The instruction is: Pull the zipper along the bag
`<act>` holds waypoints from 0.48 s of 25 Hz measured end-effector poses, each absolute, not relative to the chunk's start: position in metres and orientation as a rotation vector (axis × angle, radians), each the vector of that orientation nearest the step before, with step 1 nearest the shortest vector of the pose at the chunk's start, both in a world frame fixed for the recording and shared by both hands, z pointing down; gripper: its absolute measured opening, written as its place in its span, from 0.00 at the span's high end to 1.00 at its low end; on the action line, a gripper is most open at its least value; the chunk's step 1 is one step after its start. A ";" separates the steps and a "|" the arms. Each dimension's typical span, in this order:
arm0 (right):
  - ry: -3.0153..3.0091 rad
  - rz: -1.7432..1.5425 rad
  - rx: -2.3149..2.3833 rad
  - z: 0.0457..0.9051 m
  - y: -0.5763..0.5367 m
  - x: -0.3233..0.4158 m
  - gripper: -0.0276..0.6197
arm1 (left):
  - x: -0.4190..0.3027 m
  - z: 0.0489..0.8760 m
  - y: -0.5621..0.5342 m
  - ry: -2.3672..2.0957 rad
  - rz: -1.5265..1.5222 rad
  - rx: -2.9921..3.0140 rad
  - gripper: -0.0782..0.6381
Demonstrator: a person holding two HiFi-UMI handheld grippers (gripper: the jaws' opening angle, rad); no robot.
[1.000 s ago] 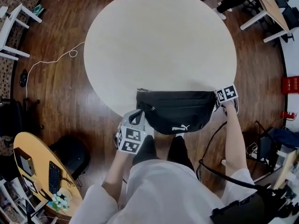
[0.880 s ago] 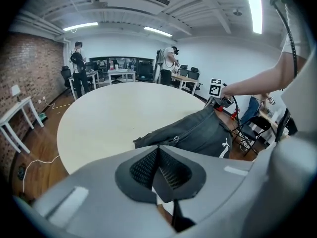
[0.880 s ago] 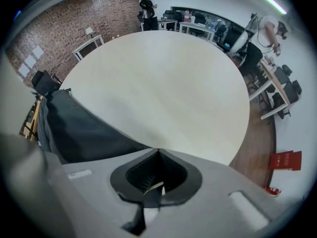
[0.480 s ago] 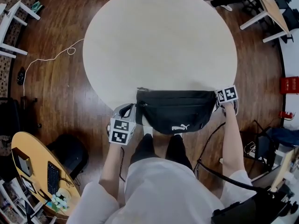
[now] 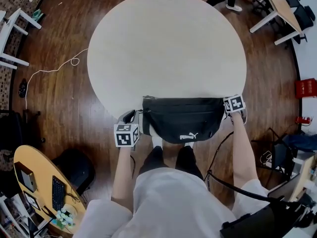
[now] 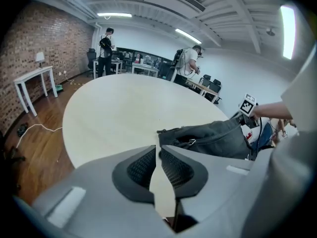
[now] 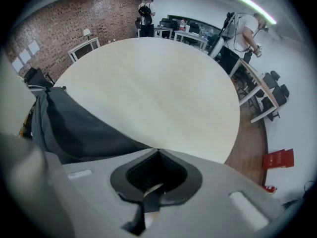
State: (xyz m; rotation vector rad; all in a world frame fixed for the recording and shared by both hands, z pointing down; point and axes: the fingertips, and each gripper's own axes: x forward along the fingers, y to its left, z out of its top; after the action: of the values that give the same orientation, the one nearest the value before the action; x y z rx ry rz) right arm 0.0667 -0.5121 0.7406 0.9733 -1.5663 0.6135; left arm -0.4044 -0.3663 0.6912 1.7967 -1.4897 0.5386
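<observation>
A black waist bag [image 5: 183, 119] lies on the near edge of the round pale table [image 5: 168, 43] and hangs partly over it. My left gripper [image 5: 134, 116] is just off the bag's left end. Its jaws are opening with a narrow gap and nothing between them. In the left gripper view the bag [image 6: 218, 138] lies ahead of that gripper [image 6: 158, 148], with a metal zipper pull [image 6: 190, 142] near its left end. My right gripper [image 5: 227, 106] is at the bag's right end. In the right gripper view it [image 7: 158, 150] is shut on the bag's [image 7: 74, 128] black fabric.
The person's legs [image 5: 171, 160] are under the bag's overhang. A white cable [image 5: 54, 66] trails over the wooden floor at the left. A round desk [image 5: 29, 182] stands at the lower left and a red box [image 5: 304, 88] at the right. People stand at the far desks [image 6: 188, 58].
My left gripper has moved left and up, from below the bag's left corner to beside its left end. The right gripper has stayed at the bag's right end.
</observation>
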 end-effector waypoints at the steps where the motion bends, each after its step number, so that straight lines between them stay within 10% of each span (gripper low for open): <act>1: -1.568 0.595 0.994 0.740 -0.511 0.068 0.97 | -0.417 0.686 -0.362 -1.533 0.503 1.762 0.86; 12: -2.006 0.317 1.374 0.604 -0.453 0.023 0.97 | -0.460 0.590 -0.315 -1.748 0.385 1.879 0.87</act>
State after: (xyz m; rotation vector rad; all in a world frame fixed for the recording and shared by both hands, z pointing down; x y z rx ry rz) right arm 0.0233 -0.4530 0.6043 1.3740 -2.0058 0.3172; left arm -0.4598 -0.3154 0.5901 1.8790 -1.7478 0.3847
